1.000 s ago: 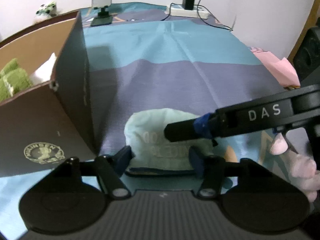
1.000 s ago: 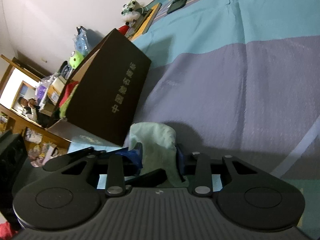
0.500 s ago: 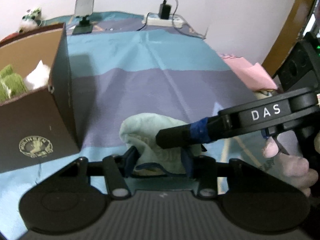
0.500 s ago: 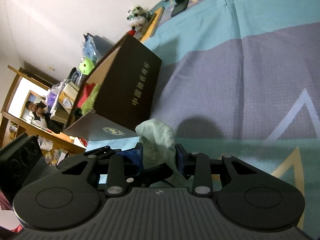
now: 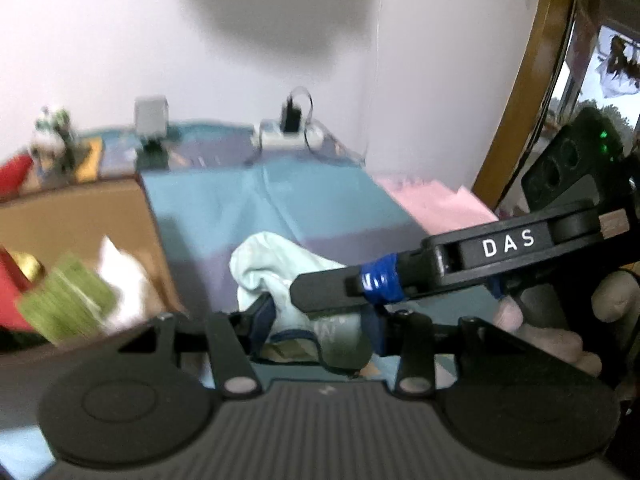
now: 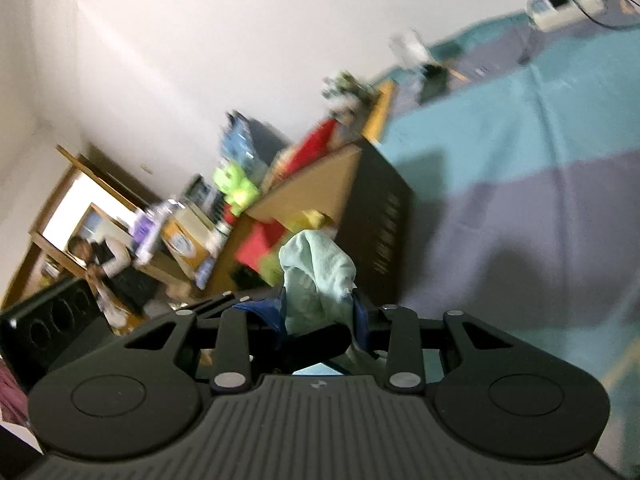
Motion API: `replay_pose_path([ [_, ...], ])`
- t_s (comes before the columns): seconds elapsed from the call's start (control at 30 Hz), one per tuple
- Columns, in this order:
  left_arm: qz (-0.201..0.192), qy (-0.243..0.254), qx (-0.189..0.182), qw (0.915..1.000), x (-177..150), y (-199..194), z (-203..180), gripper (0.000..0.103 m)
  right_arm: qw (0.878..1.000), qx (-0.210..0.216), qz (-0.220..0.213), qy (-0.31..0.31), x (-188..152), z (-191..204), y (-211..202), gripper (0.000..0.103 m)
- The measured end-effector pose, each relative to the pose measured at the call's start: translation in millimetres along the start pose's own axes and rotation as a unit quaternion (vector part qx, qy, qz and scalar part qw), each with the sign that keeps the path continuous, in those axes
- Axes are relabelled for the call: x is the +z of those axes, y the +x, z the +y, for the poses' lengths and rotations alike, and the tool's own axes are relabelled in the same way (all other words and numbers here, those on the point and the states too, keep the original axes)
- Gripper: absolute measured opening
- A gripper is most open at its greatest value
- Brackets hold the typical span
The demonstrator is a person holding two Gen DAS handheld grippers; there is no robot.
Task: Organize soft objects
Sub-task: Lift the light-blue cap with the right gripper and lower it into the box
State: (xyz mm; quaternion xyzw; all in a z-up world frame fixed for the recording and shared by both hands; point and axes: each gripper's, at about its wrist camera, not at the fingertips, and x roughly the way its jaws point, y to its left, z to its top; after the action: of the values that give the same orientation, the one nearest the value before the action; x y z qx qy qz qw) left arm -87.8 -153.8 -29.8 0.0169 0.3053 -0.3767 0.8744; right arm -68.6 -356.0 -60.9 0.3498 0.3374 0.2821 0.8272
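Observation:
A pale mint-green cloth (image 5: 276,268) hangs bunched between both grippers, lifted off the bed. My left gripper (image 5: 320,320) is shut on its lower part. My right gripper (image 6: 318,312) is shut on the same cloth (image 6: 316,268); its finger (image 5: 340,288) crosses the left wrist view from the right. An open cardboard box (image 5: 80,216) stands to the left and holds a green soft item (image 5: 64,300), a white one (image 5: 120,268) and a red one (image 5: 12,292). In the right wrist view the box (image 6: 372,200) is just behind the cloth.
The bed has a teal and purple sheet (image 5: 280,200). A power strip with a charger (image 5: 288,136) and a phone stand (image 5: 150,120) sit at the far end by the wall. Pink fabric (image 5: 432,204) lies at the right edge. Plush toys (image 6: 236,188) and shelves stand beyond the box.
Both grippers have lifted the mint cloth up off the sheet and carried it toward the box. The views have tilted upward, so the inside of the box now shows.

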Motion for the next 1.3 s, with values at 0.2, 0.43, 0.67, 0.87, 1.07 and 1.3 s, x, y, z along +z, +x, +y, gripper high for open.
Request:
replay_pose_path([
  [0.2,-0.05,0.017,0.042,0.9977,23.8,-48.3,42.5,0.041,0.998,0.053,-0.022,-0.023,22.2,48.7,51.6,0.018],
  [0.43,-0.047,0.002,0.1,0.9938,27.7,-73.9,115.7,0.043,0.996,0.057,0.001,-0.066,30.1,86.5,128.2,0.018],
  [0.67,0.024,-0.021,0.155,0.9873,-2.2,-47.1,177.9,0.047,0.993,-0.046,0.06,-0.085,18.5,93.7,209.6,0.018],
  [0.87,0.041,-0.036,0.175,0.9831,-20.5,-49.3,198.1,0.064,0.983,-0.125,0.088,-0.1,2.7,91.2,244.2,0.017],
  [1.07,0.039,-0.055,0.181,0.9812,-26.3,-66.8,203.2,0.067,0.978,-0.161,0.089,-0.094,-0.7,95.8,248.1,0.019],
  [1.3,0.024,-0.041,0.211,0.9763,-19.6,-95.0,193.2,0.072,0.975,-0.168,0.086,-0.114,-5.8,120.0,229.3,0.021],
])
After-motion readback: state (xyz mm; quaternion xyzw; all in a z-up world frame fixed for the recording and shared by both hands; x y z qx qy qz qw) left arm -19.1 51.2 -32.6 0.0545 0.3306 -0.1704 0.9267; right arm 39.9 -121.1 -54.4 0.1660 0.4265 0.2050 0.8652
